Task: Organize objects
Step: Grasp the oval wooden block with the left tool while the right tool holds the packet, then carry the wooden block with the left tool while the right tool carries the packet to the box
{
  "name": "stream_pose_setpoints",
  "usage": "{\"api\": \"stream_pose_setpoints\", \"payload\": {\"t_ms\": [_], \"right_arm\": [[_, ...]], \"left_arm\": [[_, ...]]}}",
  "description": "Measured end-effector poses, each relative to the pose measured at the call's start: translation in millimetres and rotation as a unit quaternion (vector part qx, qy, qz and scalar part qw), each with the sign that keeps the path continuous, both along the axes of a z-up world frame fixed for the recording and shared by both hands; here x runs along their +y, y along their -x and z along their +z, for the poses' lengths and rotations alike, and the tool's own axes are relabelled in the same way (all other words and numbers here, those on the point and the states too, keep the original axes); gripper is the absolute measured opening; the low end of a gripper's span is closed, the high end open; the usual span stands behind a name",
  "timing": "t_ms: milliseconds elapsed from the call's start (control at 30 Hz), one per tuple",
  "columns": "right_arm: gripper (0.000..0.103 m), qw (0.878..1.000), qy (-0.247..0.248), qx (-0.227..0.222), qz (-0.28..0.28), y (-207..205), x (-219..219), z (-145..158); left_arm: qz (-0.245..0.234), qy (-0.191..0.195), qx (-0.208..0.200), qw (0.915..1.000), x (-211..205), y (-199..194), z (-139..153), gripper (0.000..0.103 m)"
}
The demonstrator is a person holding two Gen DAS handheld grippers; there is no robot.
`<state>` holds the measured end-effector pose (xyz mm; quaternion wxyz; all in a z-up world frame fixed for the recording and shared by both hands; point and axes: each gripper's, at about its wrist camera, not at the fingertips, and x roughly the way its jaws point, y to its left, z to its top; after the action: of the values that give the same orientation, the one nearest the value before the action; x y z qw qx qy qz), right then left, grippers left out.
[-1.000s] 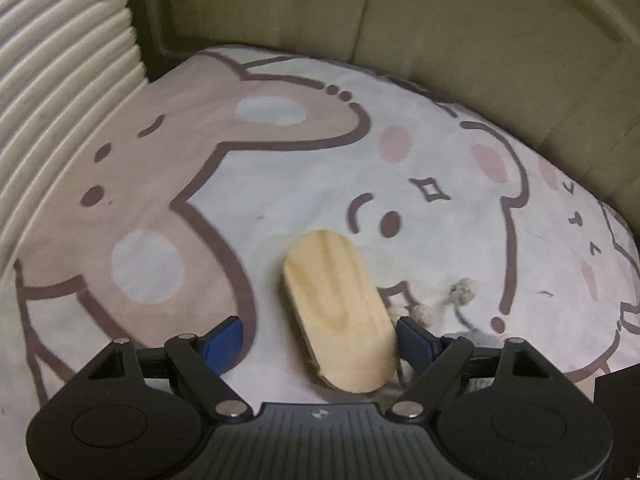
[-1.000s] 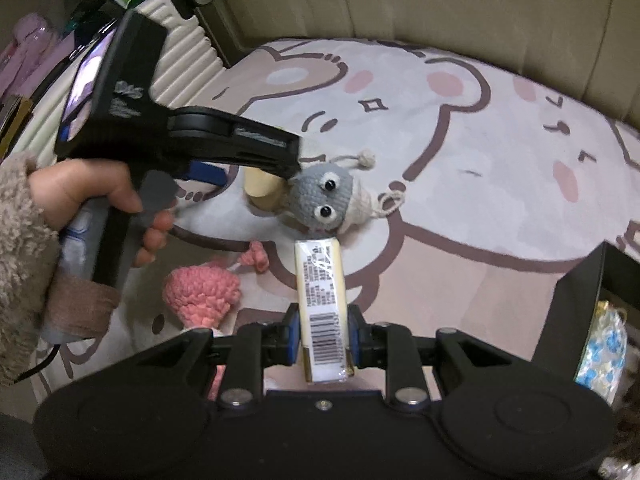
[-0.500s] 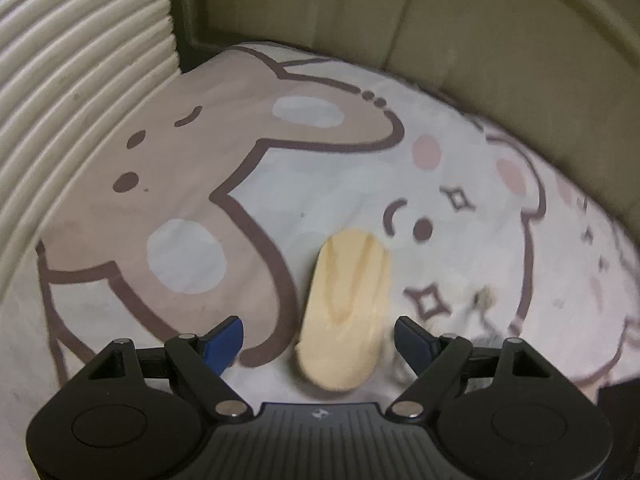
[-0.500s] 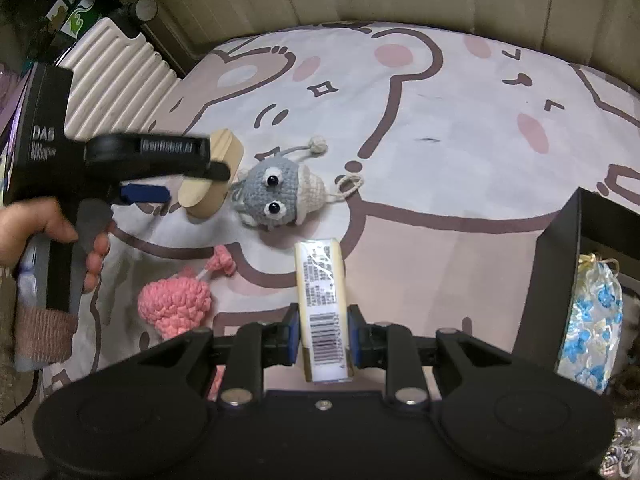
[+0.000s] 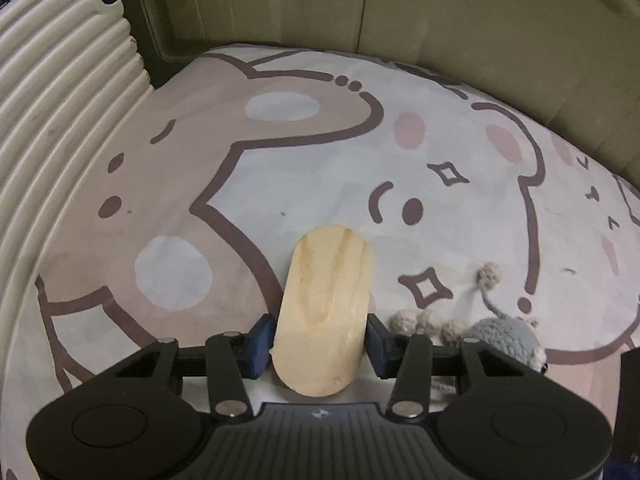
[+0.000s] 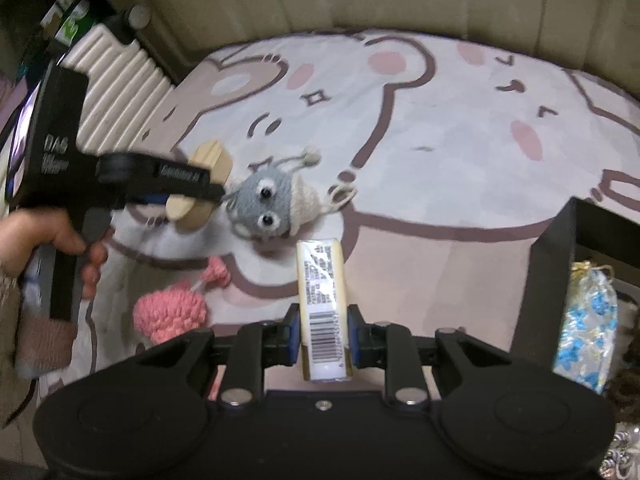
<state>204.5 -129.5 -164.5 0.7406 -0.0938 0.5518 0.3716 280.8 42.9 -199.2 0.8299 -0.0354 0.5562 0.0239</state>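
Wood fills the left gripper: its blue pads are closed against the long sides of an oval wooden block, rounded at both ends, which the right wrist view shows clamped just beside the grey crocheted mouse toy; whether its underside still touches the bear-print mat I cannot tell. The right gripper is likewise clamped, narrow, on a slim yellow bar in clear wrap with a barcode label, its far end pointing toward the mouse. So the step in hand looks like pickup on both sides, with two items secured and neither yet put away. A black box stands at the right edge of the mat, with a blue-flowered pouch already inside, and it seems the likely home for the rest. The next move, as I judge it, calls for carrying one load over the box wall and letting go only once the item is well inside; the wooden block is broad and smooth, so a firm level hold matters. A pink knitted toy lies near the right gripper, and it and the mouse remain loose on the mat. The person's hand grips the left tool's handle at the left edge of the right wrist view
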Motion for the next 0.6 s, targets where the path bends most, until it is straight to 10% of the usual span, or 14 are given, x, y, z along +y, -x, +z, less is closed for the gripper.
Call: {"api": "stream_pose_setpoints", "payload": {"t_ms": [600], "right_arm": [[0.024,0.996,-0.018,-0.058,-0.064,0,-18,36]], "left_arm": [[-0.019,0.028,-0.057,0.9978,-2,33,64,0.047]]}}
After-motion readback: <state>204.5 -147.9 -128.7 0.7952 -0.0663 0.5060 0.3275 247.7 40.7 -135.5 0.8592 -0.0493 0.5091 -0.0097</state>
